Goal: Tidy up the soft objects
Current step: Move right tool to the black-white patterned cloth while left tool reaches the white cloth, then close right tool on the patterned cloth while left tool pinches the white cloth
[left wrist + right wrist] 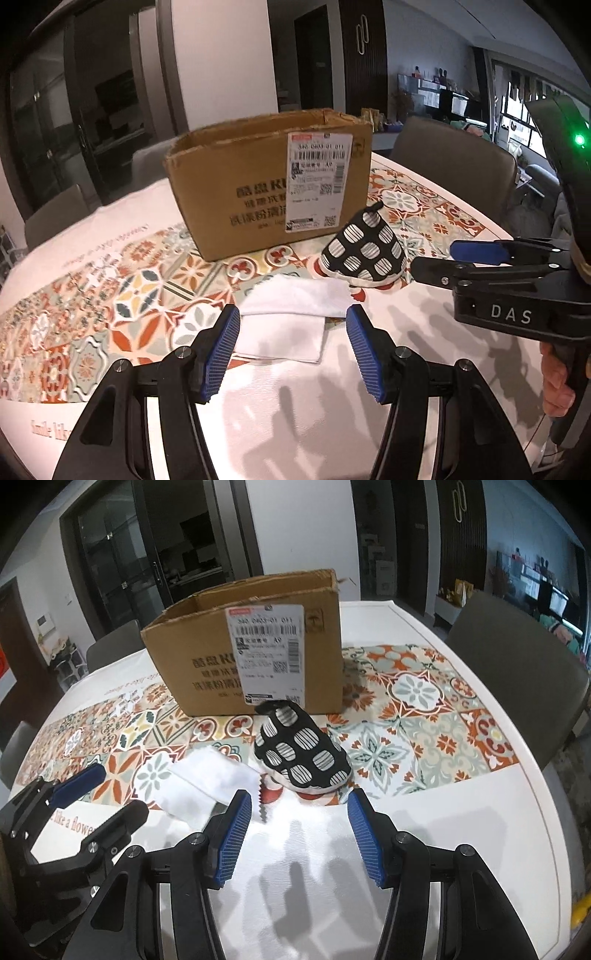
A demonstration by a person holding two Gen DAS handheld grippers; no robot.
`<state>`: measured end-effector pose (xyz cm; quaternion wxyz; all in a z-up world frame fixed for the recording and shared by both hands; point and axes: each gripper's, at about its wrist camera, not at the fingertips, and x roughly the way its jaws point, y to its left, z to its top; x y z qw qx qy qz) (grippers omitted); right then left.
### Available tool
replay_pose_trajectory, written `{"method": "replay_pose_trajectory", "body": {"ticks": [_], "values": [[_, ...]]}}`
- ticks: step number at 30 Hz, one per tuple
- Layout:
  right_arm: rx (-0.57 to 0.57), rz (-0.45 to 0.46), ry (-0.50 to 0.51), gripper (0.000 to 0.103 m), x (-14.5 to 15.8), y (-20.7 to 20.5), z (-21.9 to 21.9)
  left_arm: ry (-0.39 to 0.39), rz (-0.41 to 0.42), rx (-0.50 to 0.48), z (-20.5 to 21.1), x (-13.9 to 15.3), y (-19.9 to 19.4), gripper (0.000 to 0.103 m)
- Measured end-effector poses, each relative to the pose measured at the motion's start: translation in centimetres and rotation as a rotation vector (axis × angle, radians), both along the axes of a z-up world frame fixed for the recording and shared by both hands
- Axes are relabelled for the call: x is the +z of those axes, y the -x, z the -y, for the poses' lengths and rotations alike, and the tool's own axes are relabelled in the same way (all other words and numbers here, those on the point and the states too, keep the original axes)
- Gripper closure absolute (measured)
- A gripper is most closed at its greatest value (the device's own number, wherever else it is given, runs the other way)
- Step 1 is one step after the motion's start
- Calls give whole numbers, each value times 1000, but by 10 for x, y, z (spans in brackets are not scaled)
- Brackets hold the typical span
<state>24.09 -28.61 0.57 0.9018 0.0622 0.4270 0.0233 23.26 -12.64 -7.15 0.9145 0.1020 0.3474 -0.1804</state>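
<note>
Blue ribbed pads of the left tool (291,350) stand wide apart and hold nothing, with the folded white cloth (288,317) lying between and just beyond their tips on the table (332,424). From the other wrist view the right tool (300,829) is likewise spread wide and empty, aimed at the black spotted mitt (301,755).

Taking the cardboard box (269,184) as landmark: it stands open-topped on the patterned runner (110,295), its labelled face toward both tools. The mitt lies just in front of that face, below the label and toward its right end, its pointed tip almost touching the box. The cloth lies farther out from the box than the mitt, toward the left tool, its far edge close beside the mitt; whether they touch I cannot tell.

The step in hand looks like a first pick, each tool lined up on its own item, with nothing yet in the box as far as can be seen.

To do it well:
- the cloth is thin and flat, so the left tool should come down steeply, press the pads onto the fold and pinch up a ridge, not slide under
- the mitt is plump; close across its raised middle
- lift clear of the box rim before moving over the opening
- keep the two tools apart, as they work close together
</note>
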Motion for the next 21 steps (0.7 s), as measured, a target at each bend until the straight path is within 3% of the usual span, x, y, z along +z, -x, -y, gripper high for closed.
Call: {"method": "replay_pose_trajectory", "body": {"ticks": [9,21], "values": [[33,-26,23,47,-14,-30,-5,60,-107,16,-6,-25,-42,44],[49,-47,77,47,-27,-65,-16,75,-160,40,-18,-45,-74,43]]}}
